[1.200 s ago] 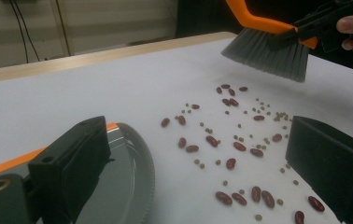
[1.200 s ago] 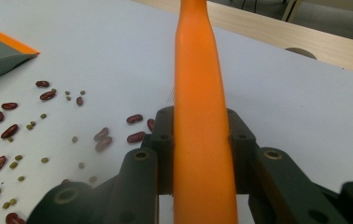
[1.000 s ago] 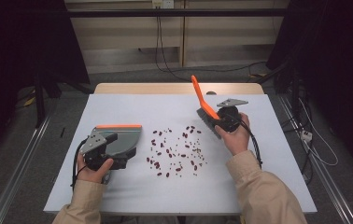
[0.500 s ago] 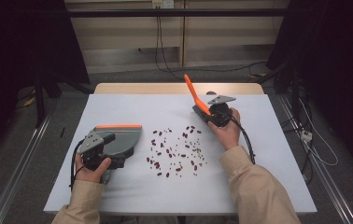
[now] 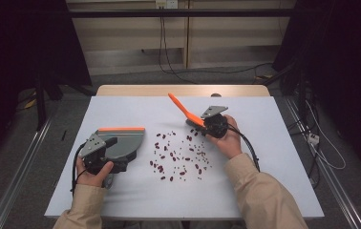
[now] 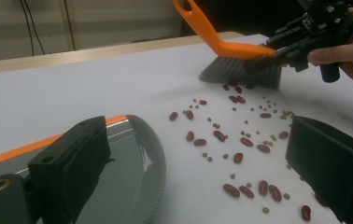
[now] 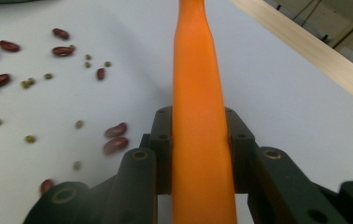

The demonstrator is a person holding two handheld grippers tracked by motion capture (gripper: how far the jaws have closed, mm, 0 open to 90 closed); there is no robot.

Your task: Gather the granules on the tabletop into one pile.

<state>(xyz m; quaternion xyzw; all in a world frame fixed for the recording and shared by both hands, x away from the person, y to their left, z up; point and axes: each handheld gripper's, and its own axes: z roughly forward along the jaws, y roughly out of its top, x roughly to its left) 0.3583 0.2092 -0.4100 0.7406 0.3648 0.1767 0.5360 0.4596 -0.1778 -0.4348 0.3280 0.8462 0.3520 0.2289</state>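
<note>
Dark red beans [image 5: 178, 153] and small green ones [image 6: 240, 140] lie scattered mid-table. My right gripper [image 5: 206, 123] is shut on the orange handle of a brush [image 5: 181, 109] at the far right edge of the scatter. Its grey bristles [image 6: 240, 74] touch the table just behind the farthest beans. In the right gripper view the handle [image 7: 198, 93] runs straight up between the jaws. A grey dustpan [image 5: 121, 141] with an orange edge rests left of the beans. My left gripper [image 6: 198, 140] stands open, one jaw over the dustpan [image 6: 132, 158], the other beside the beans.
A white sheet [image 5: 135, 114] covers the table, with a wooden strip [image 5: 145, 89] bare along the far edge. Cables trail from both grippers. Dark floor, rails and stand legs surround the table.
My right gripper has carried the brush left and nearer, lowering the bristles to the table behind the beans. The left gripper and dustpan have stayed put.
</note>
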